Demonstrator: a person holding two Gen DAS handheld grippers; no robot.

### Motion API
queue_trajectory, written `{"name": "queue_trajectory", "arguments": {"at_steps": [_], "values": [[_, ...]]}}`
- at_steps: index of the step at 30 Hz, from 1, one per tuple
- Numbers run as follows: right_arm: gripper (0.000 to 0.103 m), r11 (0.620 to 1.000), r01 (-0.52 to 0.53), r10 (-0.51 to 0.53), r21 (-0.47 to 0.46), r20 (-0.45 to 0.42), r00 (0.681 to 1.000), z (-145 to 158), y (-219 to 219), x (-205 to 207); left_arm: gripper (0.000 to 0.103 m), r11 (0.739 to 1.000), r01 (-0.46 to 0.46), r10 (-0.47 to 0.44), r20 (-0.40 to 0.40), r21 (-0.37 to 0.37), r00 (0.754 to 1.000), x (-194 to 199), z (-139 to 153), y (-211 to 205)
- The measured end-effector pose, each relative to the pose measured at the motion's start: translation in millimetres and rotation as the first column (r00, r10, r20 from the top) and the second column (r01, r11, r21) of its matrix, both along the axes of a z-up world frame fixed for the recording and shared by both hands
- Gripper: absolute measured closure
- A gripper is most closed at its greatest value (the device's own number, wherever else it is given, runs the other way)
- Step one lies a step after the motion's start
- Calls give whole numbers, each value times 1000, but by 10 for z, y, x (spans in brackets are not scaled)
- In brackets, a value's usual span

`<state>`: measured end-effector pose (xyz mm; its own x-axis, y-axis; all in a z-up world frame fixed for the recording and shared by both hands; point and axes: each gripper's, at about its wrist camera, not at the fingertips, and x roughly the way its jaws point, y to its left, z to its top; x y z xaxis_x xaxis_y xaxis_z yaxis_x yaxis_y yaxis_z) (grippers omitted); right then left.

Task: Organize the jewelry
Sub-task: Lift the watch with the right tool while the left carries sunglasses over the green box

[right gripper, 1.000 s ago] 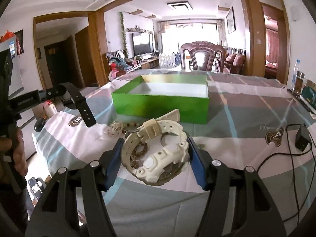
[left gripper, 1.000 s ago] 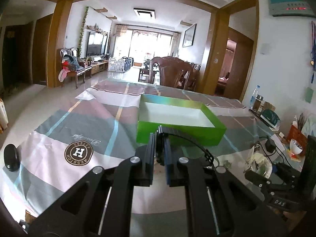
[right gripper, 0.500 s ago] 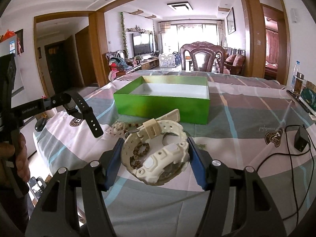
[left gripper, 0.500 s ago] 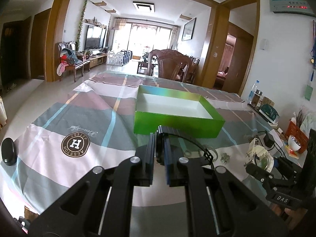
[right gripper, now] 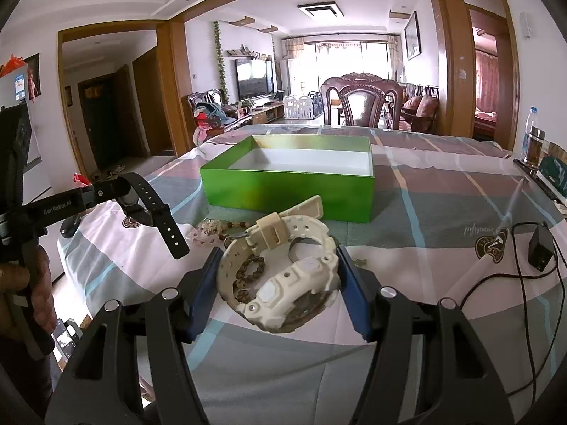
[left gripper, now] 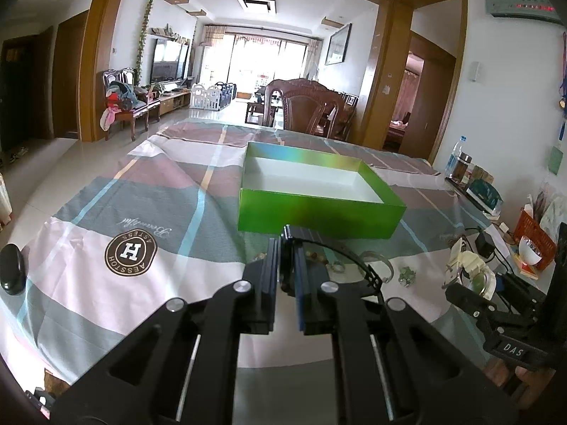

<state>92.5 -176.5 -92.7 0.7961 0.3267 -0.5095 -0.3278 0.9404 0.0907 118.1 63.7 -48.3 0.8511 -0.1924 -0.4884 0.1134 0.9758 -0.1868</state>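
An open green box (left gripper: 319,217) (right gripper: 283,191) with a white inside sits mid-table on the checked cloth. My left gripper (left gripper: 287,265) (right gripper: 106,187) is shut on a black watch (left gripper: 340,249), whose strap (right gripper: 156,212) hangs down left of the box. My right gripper (right gripper: 280,283) (left gripper: 471,287) is shut on a cream watch (right gripper: 283,272) (left gripper: 467,262), its blue pads against both sides. Brown beads (right gripper: 248,276) show through the cream watch's loop. A pale bead bracelet (right gripper: 212,228) lies on the cloth before the box.
Small metal pieces and a bangle (left gripper: 382,265) lie in front of the box. A black adapter (right gripper: 540,248) with its cable is at the right. Bottles (right gripper: 531,141) and clutter line the right edge. A dark oval object (left gripper: 12,269) sits at the left edge. A wooden chair (right gripper: 361,99) stands beyond.
In the right wrist view the left gripper with the black watch has drifted slightly right and lower. The right gripper and the cream watch have not moved.
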Motion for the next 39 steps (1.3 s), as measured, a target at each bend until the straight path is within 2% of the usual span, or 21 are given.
{"name": "queue_trajectory", "arguments": {"at_steps": [8, 13, 25, 30, 34, 39], "values": [[41, 1000, -5, 5, 4, 20, 1000, 69, 12, 43, 94, 1000, 2, -2, 1, 2, 1000, 63, 24, -8], [41, 1000, -16, 15, 17, 58, 998, 331, 2, 193, 94, 999, 32, -32, 17, 5, 999, 187, 188, -47], [41, 999, -38, 35, 11, 225, 974, 1204, 104, 611, 94, 994, 95, -101, 133, 49, 986, 619, 1028, -192], [41, 999, -38, 31, 23, 251, 968, 1575, 184, 897, 94, 993, 90, -100, 153, 70, 983, 939, 1398, -257], [41, 999, -40, 34, 19, 246, 969, 1743, 225, 1223, 94, 988, 112, -126, 139, 104, 982, 1280, 1620, -365], [41, 999, -31, 24, 33, 188, 982, 1686, 265, 1773, 94, 986, 124, -136, 106, 107, 985, 1854, 1712, -481]]}}
